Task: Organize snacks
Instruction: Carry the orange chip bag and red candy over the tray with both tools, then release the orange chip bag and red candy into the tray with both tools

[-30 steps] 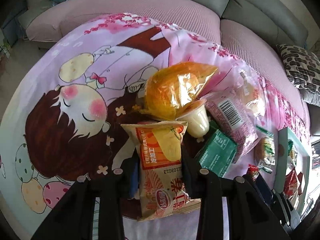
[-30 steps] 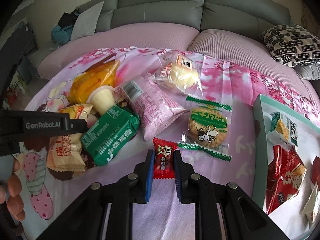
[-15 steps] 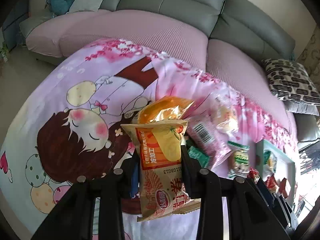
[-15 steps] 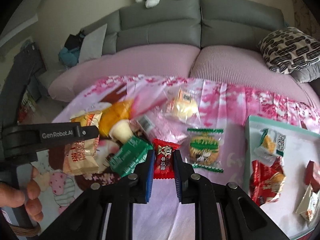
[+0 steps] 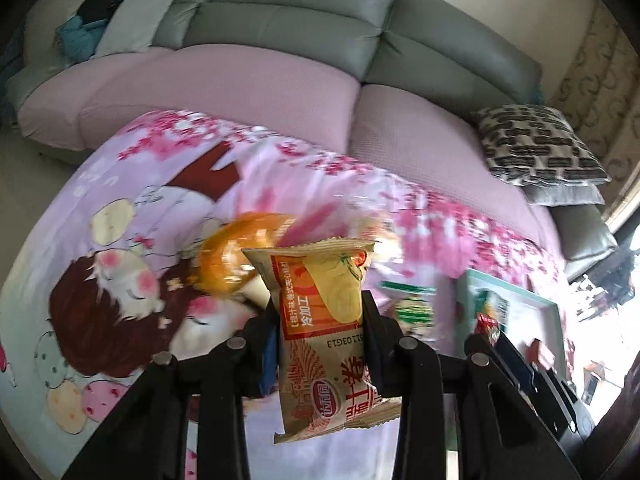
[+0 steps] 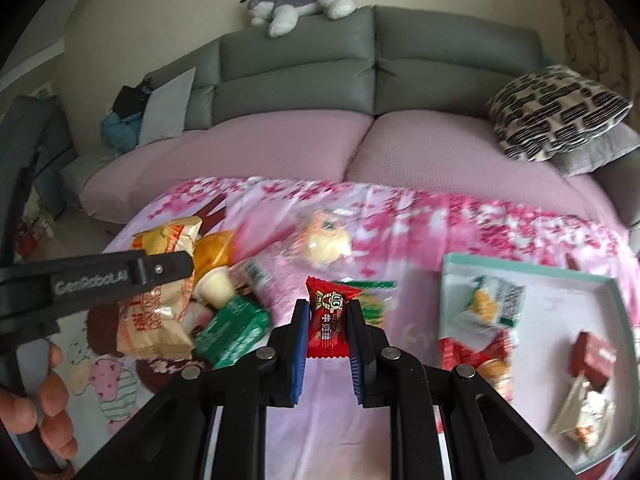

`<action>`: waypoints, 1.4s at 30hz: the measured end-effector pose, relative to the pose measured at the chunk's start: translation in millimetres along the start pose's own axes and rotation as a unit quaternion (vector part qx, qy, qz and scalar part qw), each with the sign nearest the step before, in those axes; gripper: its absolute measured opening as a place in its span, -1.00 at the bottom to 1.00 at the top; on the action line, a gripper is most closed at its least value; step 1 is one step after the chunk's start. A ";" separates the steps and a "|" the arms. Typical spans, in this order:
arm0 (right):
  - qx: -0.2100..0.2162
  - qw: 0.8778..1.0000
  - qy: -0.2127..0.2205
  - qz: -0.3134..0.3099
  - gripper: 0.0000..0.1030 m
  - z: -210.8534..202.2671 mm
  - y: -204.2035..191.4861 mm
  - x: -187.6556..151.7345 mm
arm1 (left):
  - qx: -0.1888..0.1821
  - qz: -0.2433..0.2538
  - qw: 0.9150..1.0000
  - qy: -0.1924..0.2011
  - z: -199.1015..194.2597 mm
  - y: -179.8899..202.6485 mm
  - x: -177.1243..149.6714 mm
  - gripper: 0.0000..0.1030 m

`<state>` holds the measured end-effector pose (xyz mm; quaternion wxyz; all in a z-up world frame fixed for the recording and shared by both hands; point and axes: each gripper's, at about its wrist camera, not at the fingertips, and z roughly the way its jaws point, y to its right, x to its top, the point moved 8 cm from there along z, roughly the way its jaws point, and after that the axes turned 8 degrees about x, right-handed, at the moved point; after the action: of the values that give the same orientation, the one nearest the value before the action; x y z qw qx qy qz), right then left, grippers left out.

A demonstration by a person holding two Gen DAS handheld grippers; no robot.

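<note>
My left gripper (image 5: 320, 312) is shut on a tan and orange snack packet (image 5: 324, 320) and holds it in the air above the pink cartoon blanket (image 5: 120, 240). The same packet (image 6: 160, 308) shows at the left in the right wrist view. My right gripper (image 6: 326, 316) is shut on a small red candy packet (image 6: 326, 320), also lifted. A teal-rimmed tray (image 6: 520, 272) with several snacks lies at the right; it also shows in the left wrist view (image 5: 556, 308). Loose snacks remain on the blanket: an orange bag (image 5: 228, 256), a jelly cup (image 6: 216, 286), a green packet (image 6: 232, 328).
A grey sofa (image 6: 360, 72) with pink seat covers runs behind the blanket. A patterned pillow (image 6: 556, 108) lies at the right, a plush dog (image 6: 300, 0) on the backrest. A clear bread packet (image 6: 324, 244) and a green-striped biscuit packet (image 6: 372, 304) lie mid-blanket.
Both grippers have risen from the blanket with their packets; the snacks below look smaller and farther. The left view has swung right, so the tray now shows more.
</note>
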<state>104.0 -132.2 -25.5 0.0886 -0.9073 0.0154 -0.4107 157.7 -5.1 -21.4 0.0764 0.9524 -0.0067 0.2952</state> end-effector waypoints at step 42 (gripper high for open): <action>-0.346 0.903 -0.026 0.253 -0.62 -113.1 296.9 -72.2 | -0.134 0.221 0.966 -0.025 25.7 258.4 -70.3 -0.28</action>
<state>-15.1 -433.8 -57.4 -0.1296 -0.8568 0.3834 -0.3195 99.1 -266.6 -45.3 0.1358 0.9153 -0.2588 0.2772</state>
